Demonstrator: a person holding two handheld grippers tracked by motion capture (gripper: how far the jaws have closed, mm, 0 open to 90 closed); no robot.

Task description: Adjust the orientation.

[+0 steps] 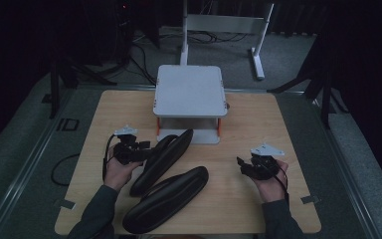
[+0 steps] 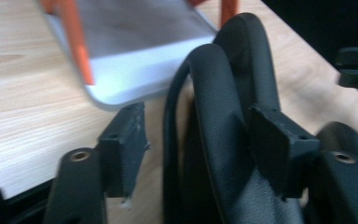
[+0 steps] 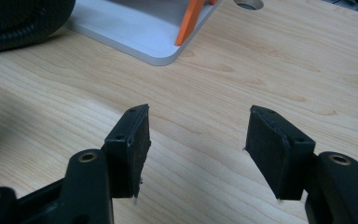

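Tabletop [image 1: 258, 119]: pale wood grain, rounded corners.
Cases [image 1: 161, 158]: two long black pebbled ovals.
Left gripper [image 2: 198, 140]: spread astride upper case's rim.
Right gripper [image 3: 198, 140]: released, holding nothing.

Matt black textured cases [image 1: 161, 158] lie on a smooth pale wood-grain table [image 1: 258, 119].

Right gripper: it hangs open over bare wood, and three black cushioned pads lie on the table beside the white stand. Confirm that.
The count is wrong: two black cushioned pads lie there, not three, as the high view shows. The rest holds: the right gripper hangs open over bare table, and the pads lie beside the white stand.
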